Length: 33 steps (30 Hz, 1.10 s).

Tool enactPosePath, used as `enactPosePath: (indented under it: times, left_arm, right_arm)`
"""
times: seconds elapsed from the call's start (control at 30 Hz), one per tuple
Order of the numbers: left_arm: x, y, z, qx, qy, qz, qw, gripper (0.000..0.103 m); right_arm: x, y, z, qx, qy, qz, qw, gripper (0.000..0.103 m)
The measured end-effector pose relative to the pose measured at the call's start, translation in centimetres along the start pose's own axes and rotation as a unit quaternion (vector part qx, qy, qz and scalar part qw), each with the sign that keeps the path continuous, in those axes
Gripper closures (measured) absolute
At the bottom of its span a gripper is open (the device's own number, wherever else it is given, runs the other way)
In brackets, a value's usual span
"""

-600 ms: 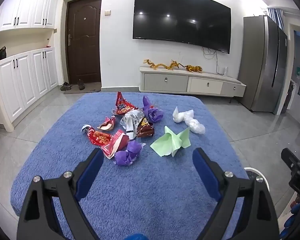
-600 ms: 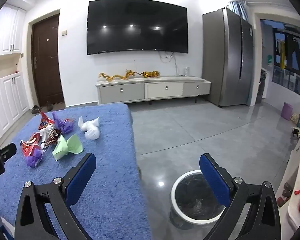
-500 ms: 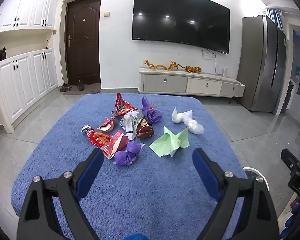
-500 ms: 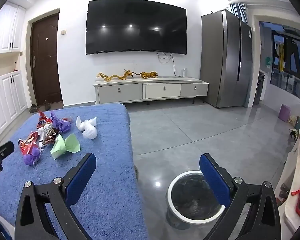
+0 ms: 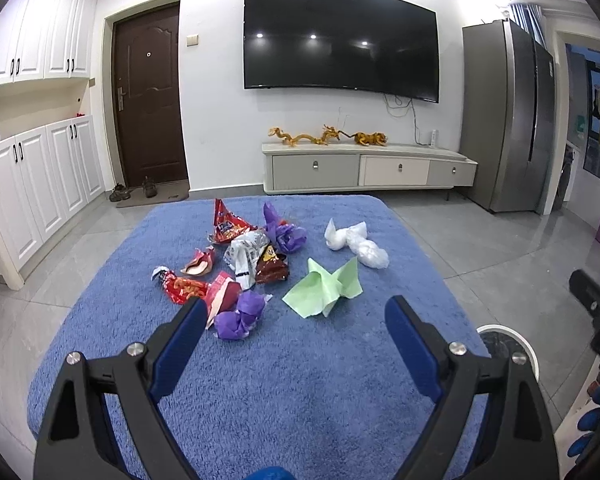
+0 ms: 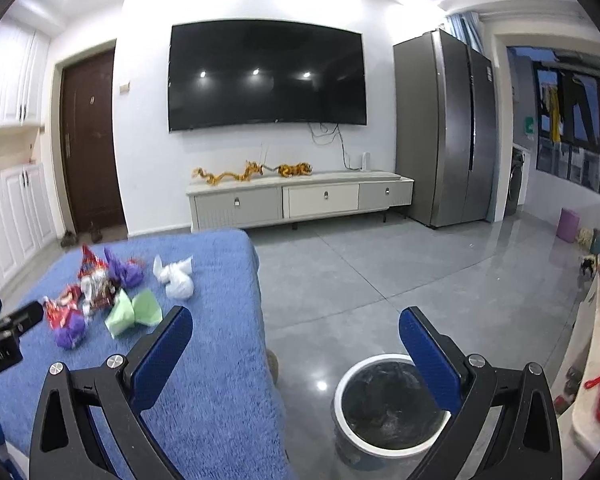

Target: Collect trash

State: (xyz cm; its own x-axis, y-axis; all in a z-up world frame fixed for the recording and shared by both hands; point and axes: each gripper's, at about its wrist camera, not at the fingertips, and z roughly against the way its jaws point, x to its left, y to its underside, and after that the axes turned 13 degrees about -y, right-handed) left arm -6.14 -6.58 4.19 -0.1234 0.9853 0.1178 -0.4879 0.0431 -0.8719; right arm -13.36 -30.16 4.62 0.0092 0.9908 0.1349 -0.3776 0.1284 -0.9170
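Trash lies in a loose pile on a table covered with blue cloth (image 5: 300,380): a purple paper ball (image 5: 240,316), a green paper (image 5: 324,292), white crumpled plastic (image 5: 356,242), red snack wrappers (image 5: 188,288), a brown wrapper (image 5: 272,268) and a second purple paper (image 5: 284,232). My left gripper (image 5: 296,312) is open and empty, just short of the purple ball and green paper. My right gripper (image 6: 296,324) is open and empty, off the table's right edge, above the floor. A white bin with a black liner (image 6: 388,404) stands on the floor under its right finger.
The bin's rim also shows at the right of the left wrist view (image 5: 508,340). A TV console (image 6: 300,200), a grey fridge (image 6: 444,128) and white cabinets (image 5: 40,184) line the walls. Grey tile floor (image 6: 380,272) lies right of the table.
Both grippers have shifted slightly; the trash pile sits a little closer to the left gripper. Both stay open and empty.
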Motion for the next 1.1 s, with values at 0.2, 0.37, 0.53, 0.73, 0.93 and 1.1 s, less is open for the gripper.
enactPosePath:
  times: [0.2,0.37,0.53,0.73,0.93,1.1]
  left_arm:
    - [0.0,-0.7,-0.6,-0.006,0.001,0.006,1.0,0.013]
    - [-0.3,-0.8,-1.4,-0.01,0.006,0.005,0.9999,0.013]
    - [-0.4,-0.9,-2.3,-0.011,0.006,0.0,0.9999,0.013]
    - [0.1,-1.0,-3.4,-0.017,-0.003,-0.002,0.9999,0.013]
    - [0.6,-1.0,-5.0,-0.005,-0.001,0.001,1.0,0.013]
    - [1.3,-0.7,-6.4,0.01,0.002,0.003,0.9999,0.013]
  right_arm:
    - [-0.9,-0.1,0.0,-0.023,-0.005,-0.014,1.0,0.0]
    - [-0.8,0.3,-1.3,0.003,-0.003,-0.008,1.0,0.0]
    - [-0.6,0.5,-2.5,0.024,0.005,0.001,1.0,0.0]
    - [-0.4,0.4,-3.6,0.034,0.013,0.014,0.999,0.0]
    - [-0.1,0.3,-5.0,0.054,0.017,0.007,0.998,0.0]
    - [0.2,0.4,-6.2,0.076,0.018,0.009,0.997,0.0]
